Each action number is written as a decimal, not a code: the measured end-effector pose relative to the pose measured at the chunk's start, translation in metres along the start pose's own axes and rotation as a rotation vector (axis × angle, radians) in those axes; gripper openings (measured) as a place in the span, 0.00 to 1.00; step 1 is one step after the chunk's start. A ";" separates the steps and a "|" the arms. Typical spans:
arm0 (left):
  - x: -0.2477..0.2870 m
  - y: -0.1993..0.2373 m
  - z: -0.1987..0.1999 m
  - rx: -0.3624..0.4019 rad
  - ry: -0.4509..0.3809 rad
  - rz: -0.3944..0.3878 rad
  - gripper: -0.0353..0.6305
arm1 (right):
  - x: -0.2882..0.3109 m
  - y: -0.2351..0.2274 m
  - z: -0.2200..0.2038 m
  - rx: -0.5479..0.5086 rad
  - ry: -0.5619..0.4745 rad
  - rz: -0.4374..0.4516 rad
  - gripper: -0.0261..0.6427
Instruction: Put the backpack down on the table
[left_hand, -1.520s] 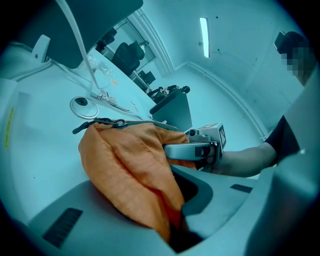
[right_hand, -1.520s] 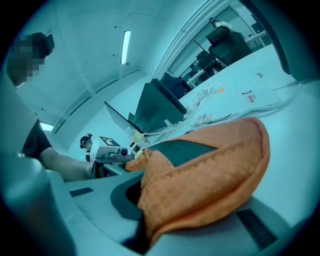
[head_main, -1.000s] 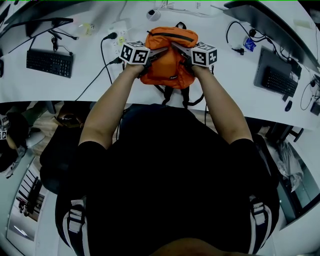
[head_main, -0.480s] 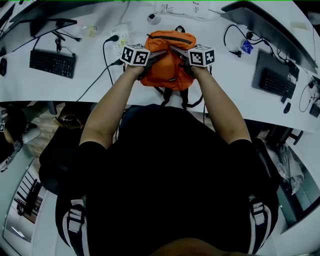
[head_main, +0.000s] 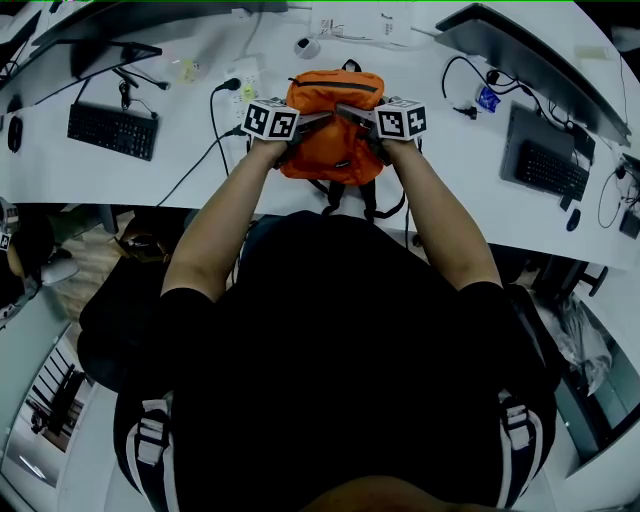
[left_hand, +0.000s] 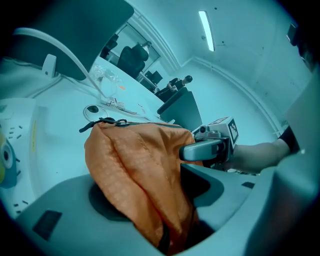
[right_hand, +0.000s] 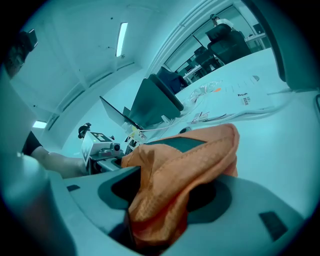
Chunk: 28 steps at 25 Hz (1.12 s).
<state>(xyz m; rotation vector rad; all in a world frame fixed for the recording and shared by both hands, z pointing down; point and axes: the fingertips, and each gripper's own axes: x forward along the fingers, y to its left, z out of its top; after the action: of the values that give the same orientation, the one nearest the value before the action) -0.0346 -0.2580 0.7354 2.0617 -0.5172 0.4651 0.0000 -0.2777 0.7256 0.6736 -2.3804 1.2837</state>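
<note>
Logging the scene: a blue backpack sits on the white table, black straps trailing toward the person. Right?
No: the backpack is orange, not blue, as the head view shows. It does sit on the white table, black straps trailing toward the person.

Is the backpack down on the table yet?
Nearly finished. Done: the orange backpack sits on the white table. In hand: the left gripper and right gripper have just been opening their jaws, with fabric loose between them. Left: pull both grippers away.
</note>
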 end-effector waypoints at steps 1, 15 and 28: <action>-0.002 0.001 -0.001 0.003 0.000 0.012 0.45 | -0.003 -0.001 0.000 -0.006 -0.004 -0.011 0.45; -0.033 0.001 -0.007 -0.030 -0.018 0.134 0.47 | -0.041 0.011 0.002 -0.043 -0.041 -0.042 0.45; -0.086 0.000 -0.011 -0.022 -0.083 0.252 0.47 | -0.069 0.033 -0.005 -0.091 -0.029 -0.033 0.45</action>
<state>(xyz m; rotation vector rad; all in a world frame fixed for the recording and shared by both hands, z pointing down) -0.1076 -0.2336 0.6965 2.0096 -0.8347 0.5200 0.0393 -0.2410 0.6709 0.7054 -2.4238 1.1520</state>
